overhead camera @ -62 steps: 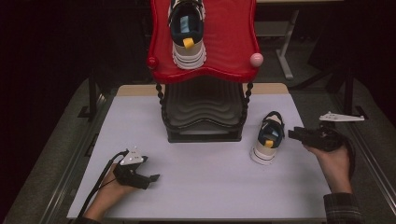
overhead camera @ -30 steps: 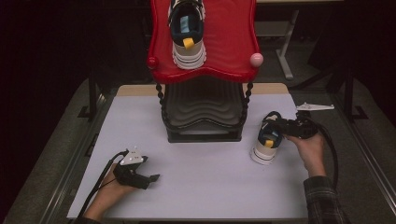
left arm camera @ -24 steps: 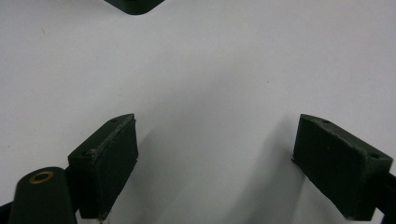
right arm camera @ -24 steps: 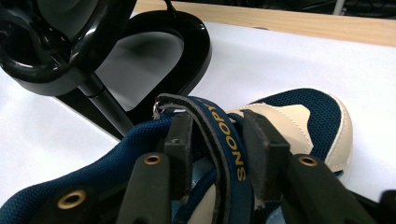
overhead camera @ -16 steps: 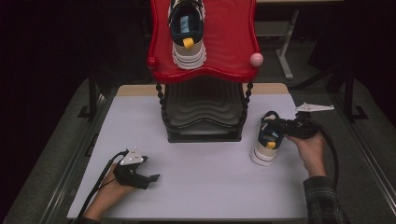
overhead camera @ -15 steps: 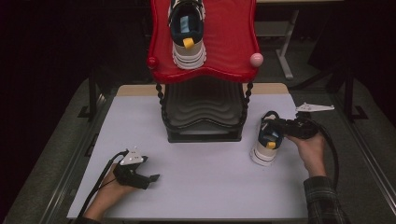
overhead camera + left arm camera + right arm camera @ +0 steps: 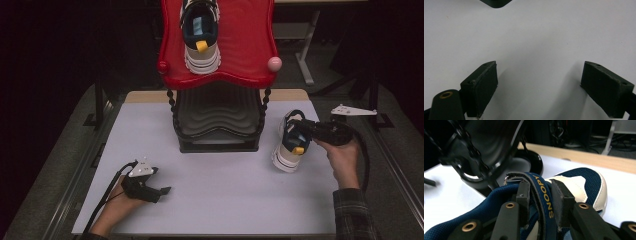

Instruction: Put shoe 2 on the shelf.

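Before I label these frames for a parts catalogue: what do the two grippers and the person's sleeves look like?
Both the left gripper and the right gripper are black, each with a grey three-cornered plate and a trailing black cable. The jaws end in flat black pads with brass-coloured pivots. A dark plaid sleeve covers the right forearm.

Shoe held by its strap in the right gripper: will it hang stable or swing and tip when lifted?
The right gripper pinches only the navy strap, which looks like soft webbing, so the shoe will probably pivot and dangle. Its thick white sole suggests weight sits low, likely tilting toe-down. The mesh upper looks flexible, not fragile.
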### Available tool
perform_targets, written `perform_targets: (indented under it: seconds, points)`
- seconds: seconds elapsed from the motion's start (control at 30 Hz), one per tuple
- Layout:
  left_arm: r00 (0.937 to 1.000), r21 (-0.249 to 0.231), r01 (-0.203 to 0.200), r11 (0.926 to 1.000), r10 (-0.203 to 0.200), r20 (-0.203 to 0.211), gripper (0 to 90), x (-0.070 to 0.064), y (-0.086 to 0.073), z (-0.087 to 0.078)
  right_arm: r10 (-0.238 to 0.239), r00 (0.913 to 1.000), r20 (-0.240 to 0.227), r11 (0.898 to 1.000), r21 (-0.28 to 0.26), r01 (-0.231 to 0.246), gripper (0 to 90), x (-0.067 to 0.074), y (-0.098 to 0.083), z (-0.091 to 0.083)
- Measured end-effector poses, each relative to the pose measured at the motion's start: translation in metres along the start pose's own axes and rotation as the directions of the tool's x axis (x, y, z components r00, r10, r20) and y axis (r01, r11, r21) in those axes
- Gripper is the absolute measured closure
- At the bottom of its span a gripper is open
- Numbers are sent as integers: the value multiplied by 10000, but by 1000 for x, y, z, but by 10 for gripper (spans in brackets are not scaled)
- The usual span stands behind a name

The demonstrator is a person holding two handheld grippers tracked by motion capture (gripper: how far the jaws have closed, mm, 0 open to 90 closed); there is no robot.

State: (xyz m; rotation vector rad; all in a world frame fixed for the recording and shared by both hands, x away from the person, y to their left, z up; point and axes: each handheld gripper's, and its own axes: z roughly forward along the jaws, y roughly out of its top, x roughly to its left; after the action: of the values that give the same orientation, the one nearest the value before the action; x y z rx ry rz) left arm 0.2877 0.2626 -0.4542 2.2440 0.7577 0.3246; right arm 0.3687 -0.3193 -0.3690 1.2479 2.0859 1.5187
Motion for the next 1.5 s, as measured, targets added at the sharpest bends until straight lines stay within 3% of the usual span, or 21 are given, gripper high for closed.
perform_targets:
  seconds: [0.43, 0.77, 0.93, 1.23, 1.5]
  points:
    - [10000, -20, 8, 10000, -8, -13, 131, 0, 0, 0, -502, 9977, -459, 9943, -961, 456, 694, 19, 55, -22]
    - [10000, -23, 19, 10000, -19, -5, 131, 0, 0, 0, -1023, 9935, -497, 9839, -1525, 936, 696, 30, 102, -40]
    - [10000, -12, 17, 10000, -17, 5, 131, 0, 0, 0, -1286, 9903, -520, 9756, -1856, 1170, 696, 35, 128, -51]
    - [10000, 47, -19, 10000, 19, 8, 131, 0, 0, 0, -1366, 9868, -867, 9574, -2672, 1091, 697, 40, 170, -70]
    - [10000, 20, -15, 10000, 15, -8, 131, 0, 0, 0, -1662, 9803, -1063, 9351, -3326, 1225, 698, 50, 207, -83]
